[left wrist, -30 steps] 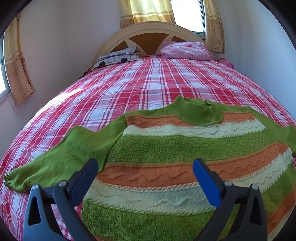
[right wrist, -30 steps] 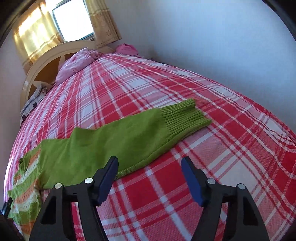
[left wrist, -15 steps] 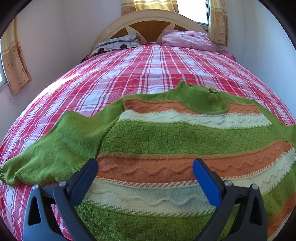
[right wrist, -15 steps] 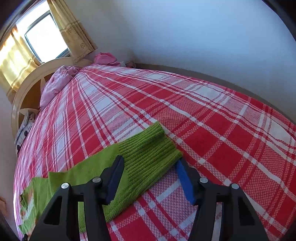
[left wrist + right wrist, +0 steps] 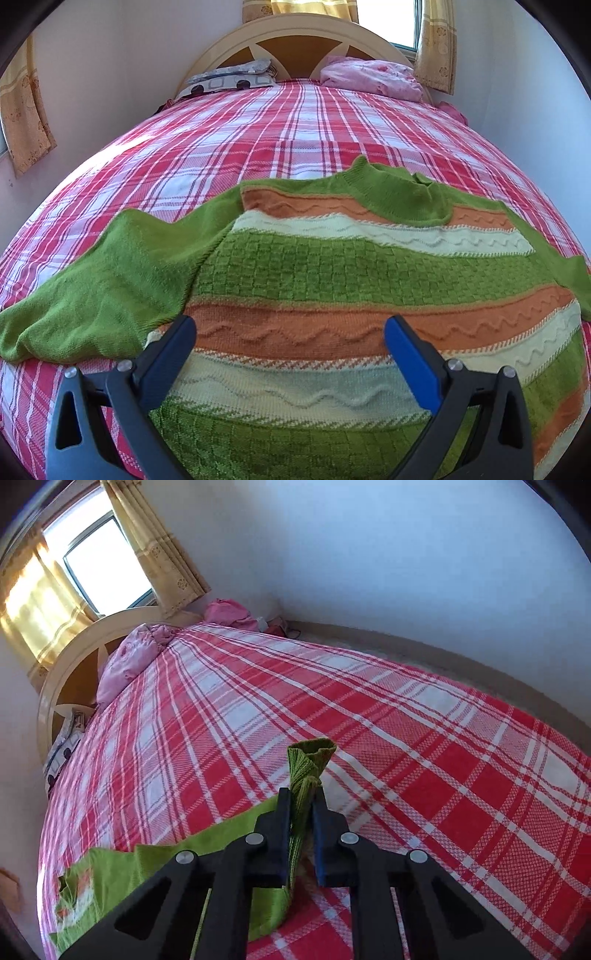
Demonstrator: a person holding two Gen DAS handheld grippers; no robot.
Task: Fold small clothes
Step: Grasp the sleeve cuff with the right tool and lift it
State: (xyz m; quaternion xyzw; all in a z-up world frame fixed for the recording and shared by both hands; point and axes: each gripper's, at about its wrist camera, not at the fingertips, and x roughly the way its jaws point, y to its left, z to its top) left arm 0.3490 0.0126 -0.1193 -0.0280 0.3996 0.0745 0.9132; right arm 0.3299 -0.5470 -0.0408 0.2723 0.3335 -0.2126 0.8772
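Green sweater point(image 5: 332, 266) with orange and cream bands, flat on the plaid bed point(image 5: 258, 147), beneath the spread left tool point(image 5: 290, 332), its ribbed cuff point(image 5: 308, 764) pinched upright in the right tool point(image 5: 300, 801)

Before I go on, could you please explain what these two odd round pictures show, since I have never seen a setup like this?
There is no robot here: a person carries a two-fingered clamp in each hand, each with a wide-angle camera looking along its fingers, which is why everything bulges. The left wrist view shows the left tool standing open above a striped green, orange and cream sweater spread on a bed with a red plaid sheet. The right wrist view shows the right tool shut on the ribbed cuff of the sweater's green sleeve, which pokes up between the fingers. Pillows lie by the headboard.
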